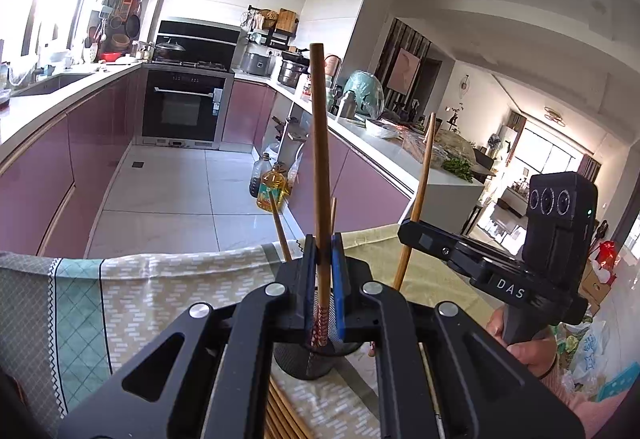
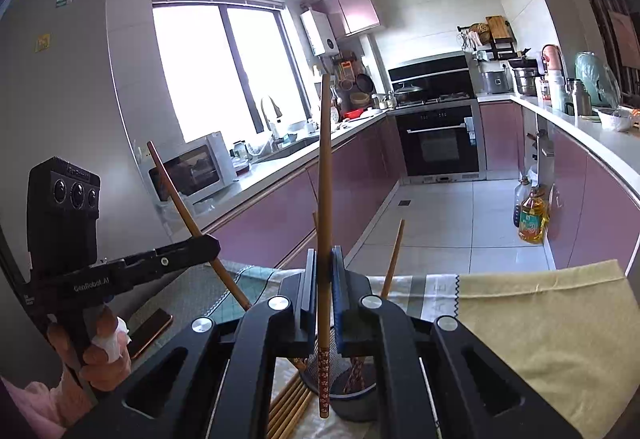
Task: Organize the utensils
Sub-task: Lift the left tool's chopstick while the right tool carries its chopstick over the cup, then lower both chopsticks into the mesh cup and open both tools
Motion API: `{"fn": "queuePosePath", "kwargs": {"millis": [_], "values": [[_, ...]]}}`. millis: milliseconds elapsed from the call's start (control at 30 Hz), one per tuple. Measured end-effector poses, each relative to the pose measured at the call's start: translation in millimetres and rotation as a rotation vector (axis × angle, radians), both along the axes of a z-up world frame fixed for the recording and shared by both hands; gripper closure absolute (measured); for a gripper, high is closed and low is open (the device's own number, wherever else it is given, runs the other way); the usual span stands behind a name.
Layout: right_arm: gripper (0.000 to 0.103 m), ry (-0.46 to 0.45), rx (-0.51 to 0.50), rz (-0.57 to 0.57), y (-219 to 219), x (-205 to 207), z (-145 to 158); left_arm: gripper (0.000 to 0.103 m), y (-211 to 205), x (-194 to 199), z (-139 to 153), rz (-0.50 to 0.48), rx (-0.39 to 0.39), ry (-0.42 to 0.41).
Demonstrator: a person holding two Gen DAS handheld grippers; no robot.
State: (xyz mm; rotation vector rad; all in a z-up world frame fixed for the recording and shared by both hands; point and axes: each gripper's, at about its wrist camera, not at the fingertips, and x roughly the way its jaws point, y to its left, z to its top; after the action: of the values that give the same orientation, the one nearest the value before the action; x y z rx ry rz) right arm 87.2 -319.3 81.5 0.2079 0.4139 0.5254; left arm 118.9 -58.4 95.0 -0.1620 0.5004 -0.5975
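Note:
My left gripper (image 1: pixel 323 251) is shut on an upright wooden chopstick (image 1: pixel 319 143) whose red-patterned end reaches into a black mesh holder (image 1: pixel 304 361) below. My right gripper (image 2: pixel 323 265) is shut on another upright chopstick (image 2: pixel 325 175); its patterned end hangs at the rim of the same holder (image 2: pixel 356 405). The right gripper also shows in the left wrist view (image 1: pixel 412 229), and the left gripper shows in the right wrist view (image 2: pixel 208 241). Other chopsticks (image 2: pixel 394 259) stand in the holder. Several loose chopsticks (image 1: pixel 282 417) lie on the cloth beside it.
A patterned tablecloth (image 1: pixel 160 291) covers the table, with a yellow cloth (image 2: pixel 540 319) at the right. A phone (image 2: pixel 150 331) lies at the left. Behind are kitchen counters, an oven (image 1: pixel 184 107), oil bottles (image 1: pixel 272 191) on the floor and a microwave (image 2: pixel 192 167).

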Motion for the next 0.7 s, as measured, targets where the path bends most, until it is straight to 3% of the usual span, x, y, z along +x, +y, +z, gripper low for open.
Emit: {"fn": "queuePosePath", "kwargs": {"millis": [300,700], "values": [[0.097,0.032,-0.022,-0.036,4.4,23.5,-17.6,0.095,-24.0,12.8,-16.8,-0.011,0.092,0.042],[0.097,0.215,-0.101,-0.019,12.9,40.4,-65.2,0.095,-44.0,31.2,-62.4,-0.067,0.209,0.155]]}}
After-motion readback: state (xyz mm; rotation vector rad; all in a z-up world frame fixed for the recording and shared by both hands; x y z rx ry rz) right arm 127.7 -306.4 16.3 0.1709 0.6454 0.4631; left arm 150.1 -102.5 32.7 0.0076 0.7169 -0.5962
